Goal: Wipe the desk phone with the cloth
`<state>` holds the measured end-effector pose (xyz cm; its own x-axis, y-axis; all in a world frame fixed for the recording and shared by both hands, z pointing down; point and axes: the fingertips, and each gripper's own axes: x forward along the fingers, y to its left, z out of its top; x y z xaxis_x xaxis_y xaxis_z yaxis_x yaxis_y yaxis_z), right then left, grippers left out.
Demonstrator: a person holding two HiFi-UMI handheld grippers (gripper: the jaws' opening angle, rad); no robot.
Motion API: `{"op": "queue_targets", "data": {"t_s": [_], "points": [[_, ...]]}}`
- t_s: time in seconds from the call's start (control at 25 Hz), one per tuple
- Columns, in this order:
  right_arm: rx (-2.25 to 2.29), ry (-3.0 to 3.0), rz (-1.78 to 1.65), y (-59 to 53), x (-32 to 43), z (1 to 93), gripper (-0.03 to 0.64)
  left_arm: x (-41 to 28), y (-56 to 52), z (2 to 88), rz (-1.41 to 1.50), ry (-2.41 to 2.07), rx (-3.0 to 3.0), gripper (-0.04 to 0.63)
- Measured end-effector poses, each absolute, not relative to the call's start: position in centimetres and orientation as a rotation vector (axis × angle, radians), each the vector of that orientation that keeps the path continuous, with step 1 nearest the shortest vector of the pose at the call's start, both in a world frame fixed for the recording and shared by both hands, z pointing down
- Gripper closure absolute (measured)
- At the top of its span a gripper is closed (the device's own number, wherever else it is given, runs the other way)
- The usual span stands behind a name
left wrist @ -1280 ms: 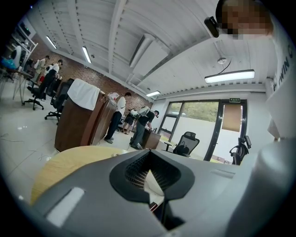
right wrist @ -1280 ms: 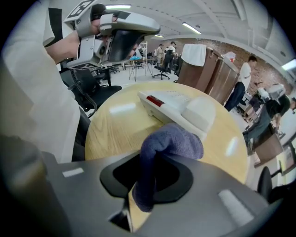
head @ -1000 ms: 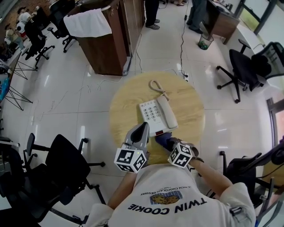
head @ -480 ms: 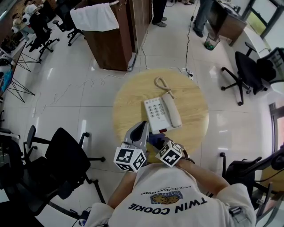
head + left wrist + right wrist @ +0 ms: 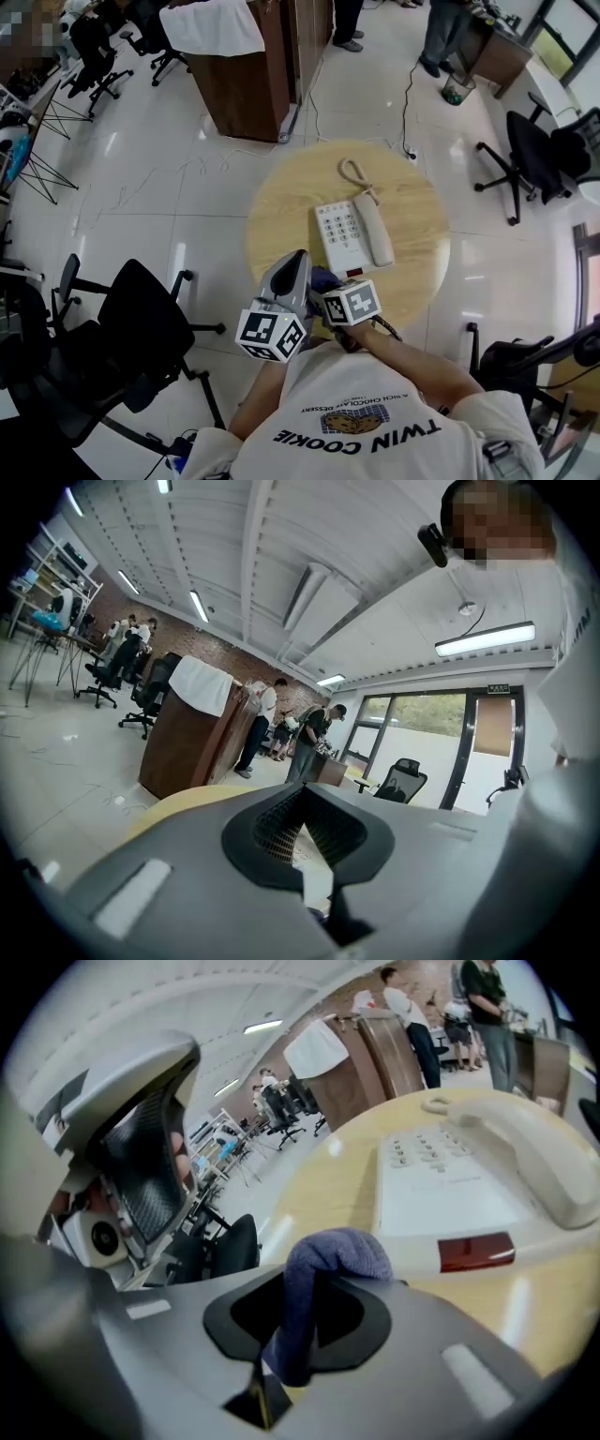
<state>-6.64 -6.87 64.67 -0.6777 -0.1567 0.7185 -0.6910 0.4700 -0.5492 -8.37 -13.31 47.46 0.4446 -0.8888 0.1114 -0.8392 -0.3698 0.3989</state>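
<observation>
On a round wooden table [image 5: 281, 211]: a white desk phone [image 5: 345, 239], handset [image 5: 379, 234] in its cradle on the right side, curled cord [image 5: 354, 172] trailing toward the far edge. Right gripper [image 5: 291, 1335]: jaws clamped on a bunched blue cloth [image 5: 330, 1258], held low at the phone's near left corner, by the red strip [image 5: 476, 1251]; touching or not, cannot tell. Left gripper [image 5: 298, 258]: jaws closed together, empty, raised just beside the right one and looming at the left of the right gripper view. Around the table: a black office chair [image 5: 141, 328] near left, more chairs [image 5: 534, 150] far right, a wooden cabinet [image 5: 253, 84] draped with a white towel [image 5: 214, 26], a cable [image 5: 405, 84] across the floor, people [image 5: 448, 28] standing beyond.
</observation>
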Motion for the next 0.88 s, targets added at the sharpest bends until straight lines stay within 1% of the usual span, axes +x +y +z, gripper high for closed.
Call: {"op": "queue_targets", "data": {"t_s": [0.32,0.52,0.88], "points": [[0.999,-2.163,1.299,-11.4,-9.3,64.3,0.565,-10.1,-13.6,46.9,-0.149,-1.498,2.312,0.605],[1.187,-2.106,1.467,-14.6,-9.9,65.1,0.568,-11.3,-14.0,47.2,-0.126,-1.510,2.298,0.605],[1.297,-2.119,1.526,-20.7,-10.2,65.3,0.568,-12.2,-15.7,47.4,-0.086,-1.502,2.301,0.606]]}}
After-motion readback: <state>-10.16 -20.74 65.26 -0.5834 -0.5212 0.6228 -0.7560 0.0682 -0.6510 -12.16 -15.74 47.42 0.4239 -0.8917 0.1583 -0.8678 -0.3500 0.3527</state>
